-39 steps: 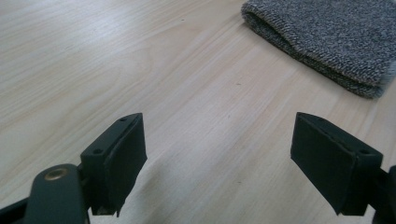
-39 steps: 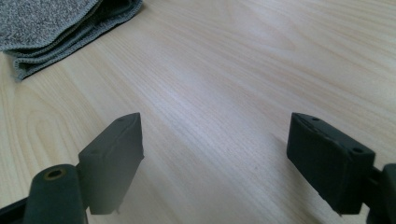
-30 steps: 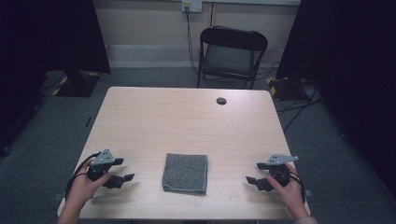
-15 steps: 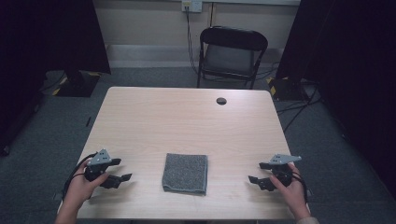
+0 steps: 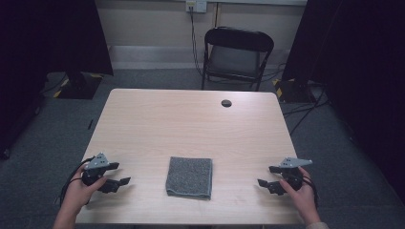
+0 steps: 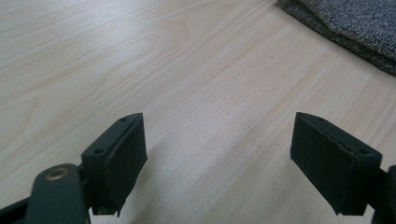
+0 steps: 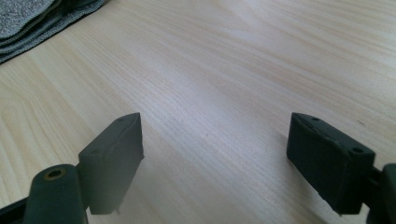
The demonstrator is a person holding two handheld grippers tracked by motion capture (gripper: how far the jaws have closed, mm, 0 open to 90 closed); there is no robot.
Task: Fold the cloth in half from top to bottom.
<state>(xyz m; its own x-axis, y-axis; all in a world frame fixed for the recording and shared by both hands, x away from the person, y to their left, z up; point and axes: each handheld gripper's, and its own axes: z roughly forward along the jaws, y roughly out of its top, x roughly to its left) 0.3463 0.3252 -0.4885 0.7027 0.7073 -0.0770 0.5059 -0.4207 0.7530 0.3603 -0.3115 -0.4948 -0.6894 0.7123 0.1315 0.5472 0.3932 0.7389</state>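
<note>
Grey folded cloth (image 5: pixel 189 177) lies on the desk (image 5: pixel 191 124) near its front edge. In the high view, the left hand-held gripper (image 5: pixel 119 173) and right hand-held gripper (image 5: pixel 265 175) have each drifted slightly outward from the cloth, so no grasp looks begun (a guess). In both gripper views the jaws gape wide, empty, the cloth at a top corner.

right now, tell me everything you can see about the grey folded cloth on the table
The grey speckled folded cloth looks like terry or knit fabric, folded into a near square with stacked layered edges. It lies flat near the front edge of the pale wooden table, midway between both grippers, touching only the tabletop.
</note>
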